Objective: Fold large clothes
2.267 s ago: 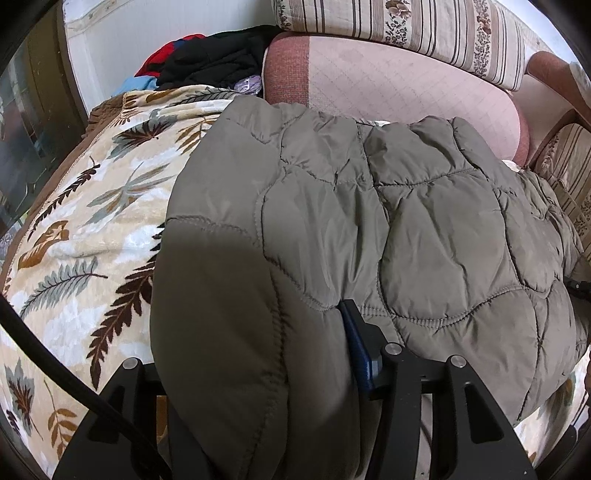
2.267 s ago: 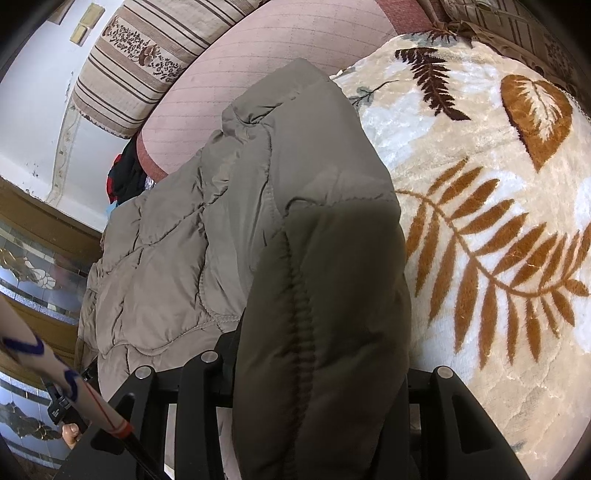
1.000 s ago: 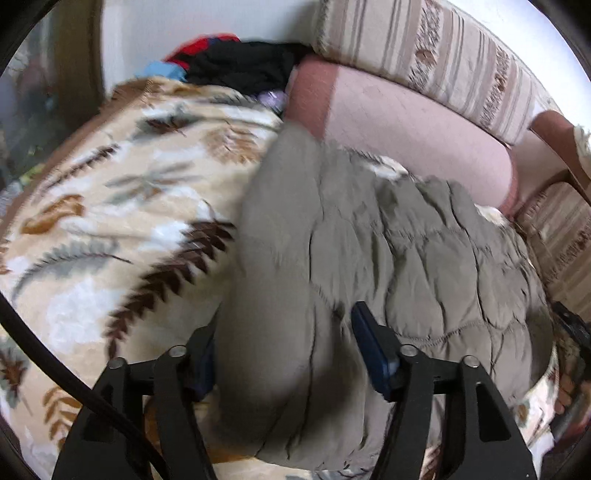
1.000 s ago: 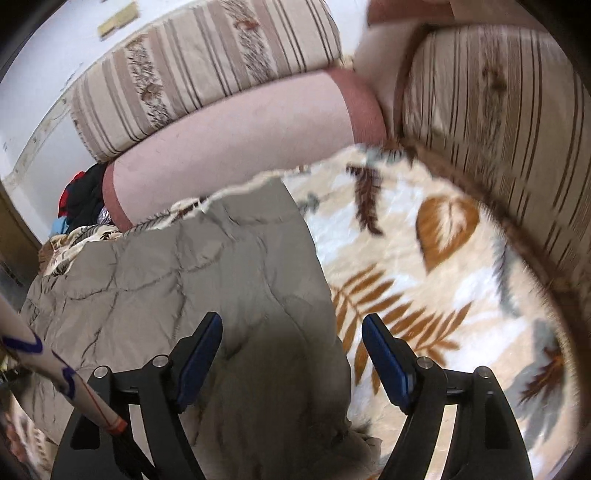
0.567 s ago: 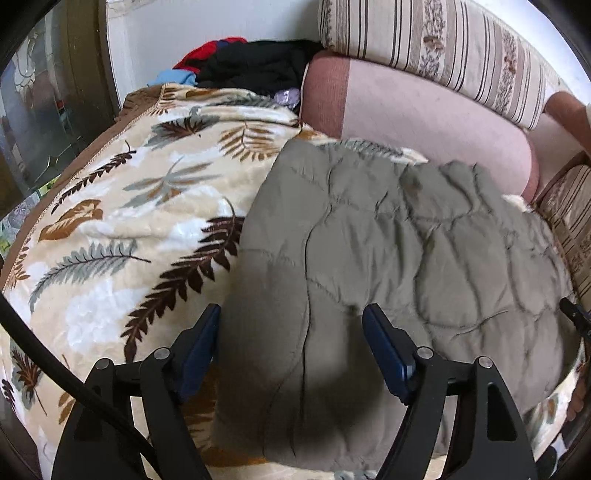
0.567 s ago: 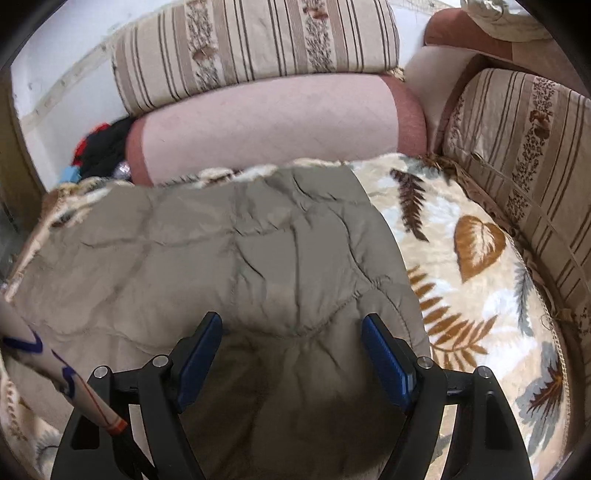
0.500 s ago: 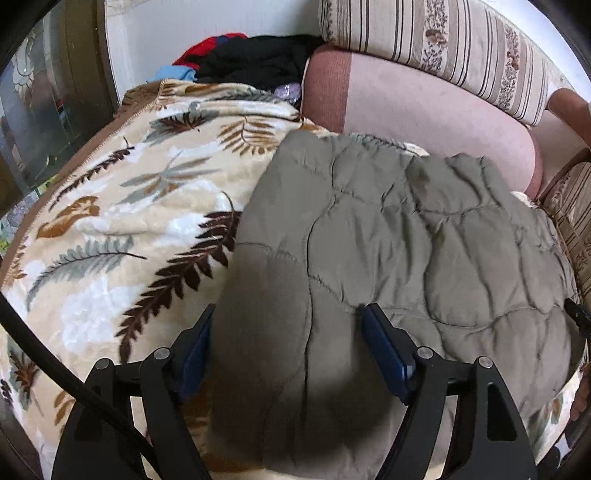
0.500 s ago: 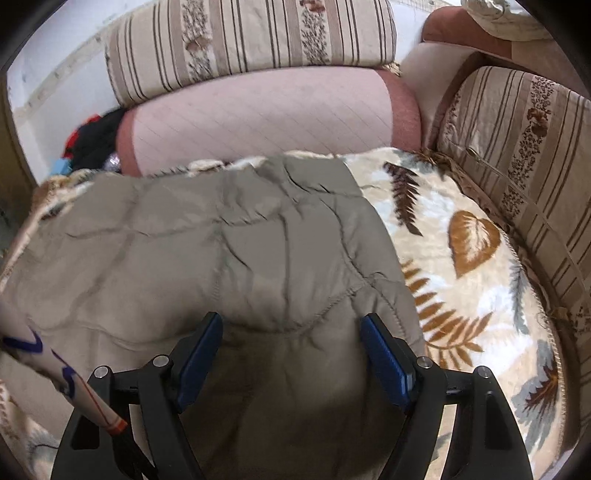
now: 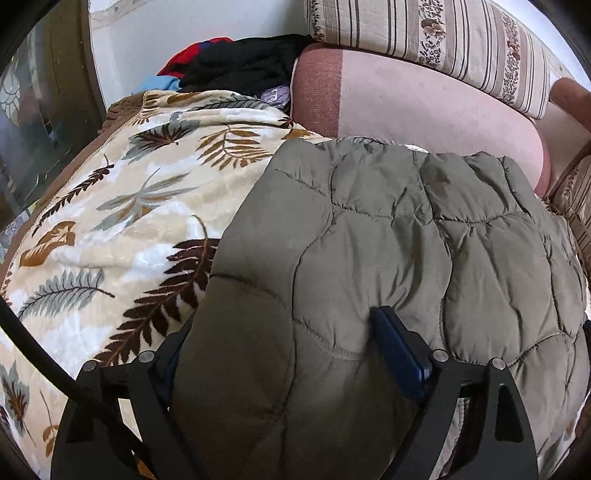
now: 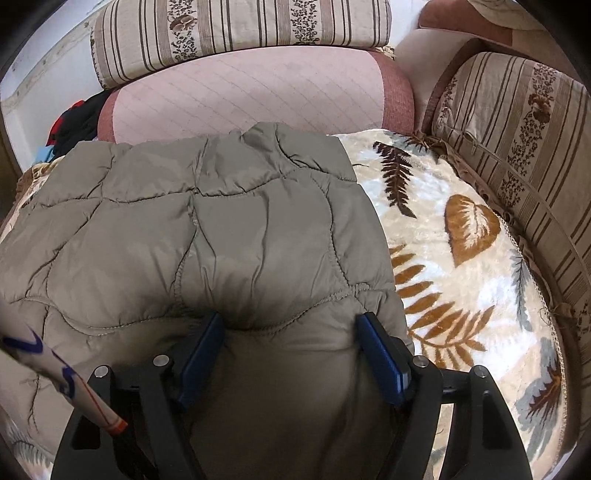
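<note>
Olive quilted jacket on a leaf-print blanket, its near edge pinched by both grippers.

The left gripper has closed its blue pads on the jacket's near left fold, which hides the left pad; the right gripper squeezes the bunched near right corner. Left view only: a clothes pile far left by the wall. Both show the pink bolster and striped cushion beyond; right view adds a side cushion and a striped stick crossing its near left.

Olive quilted jacket; cream leaf-print blanket.
</note>
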`<state>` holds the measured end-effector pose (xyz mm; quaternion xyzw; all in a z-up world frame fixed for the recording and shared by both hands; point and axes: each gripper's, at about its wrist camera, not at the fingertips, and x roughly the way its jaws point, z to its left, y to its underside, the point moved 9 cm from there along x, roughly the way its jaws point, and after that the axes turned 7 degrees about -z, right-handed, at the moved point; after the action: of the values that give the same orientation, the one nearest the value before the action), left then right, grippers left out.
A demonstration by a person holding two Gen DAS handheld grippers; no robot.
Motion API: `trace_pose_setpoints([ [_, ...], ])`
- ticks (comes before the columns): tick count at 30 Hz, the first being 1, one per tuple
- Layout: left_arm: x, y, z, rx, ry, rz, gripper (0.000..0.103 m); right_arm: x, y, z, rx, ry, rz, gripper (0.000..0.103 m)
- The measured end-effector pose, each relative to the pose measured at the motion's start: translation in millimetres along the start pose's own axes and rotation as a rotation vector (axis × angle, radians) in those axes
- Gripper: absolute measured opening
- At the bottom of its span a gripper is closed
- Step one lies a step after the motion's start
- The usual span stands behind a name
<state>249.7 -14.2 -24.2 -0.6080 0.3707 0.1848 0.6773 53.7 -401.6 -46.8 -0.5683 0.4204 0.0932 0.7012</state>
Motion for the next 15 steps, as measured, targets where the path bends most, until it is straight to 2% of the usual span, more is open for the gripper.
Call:
trace_pose_setpoints([
  [7,-40.6,0.9,8.7,0.007,-0.039,-0.058,0.088,-32.3,-9.9,8.4,-0.028,0.031,-0.059,0.080],
  [11,-73.9,-1.6,11.9,-0.003,-0.058,-0.123,0.088,-61.8,-19.2,32.3,-0.047,-0.025,-0.121,0.080],
  [15,-111.1,-5.6,17.6,-0.001,-0.130,-0.216,0.088,-69.0,-17.7,68.2,-0.094,-0.088,-0.125,0.081],
])
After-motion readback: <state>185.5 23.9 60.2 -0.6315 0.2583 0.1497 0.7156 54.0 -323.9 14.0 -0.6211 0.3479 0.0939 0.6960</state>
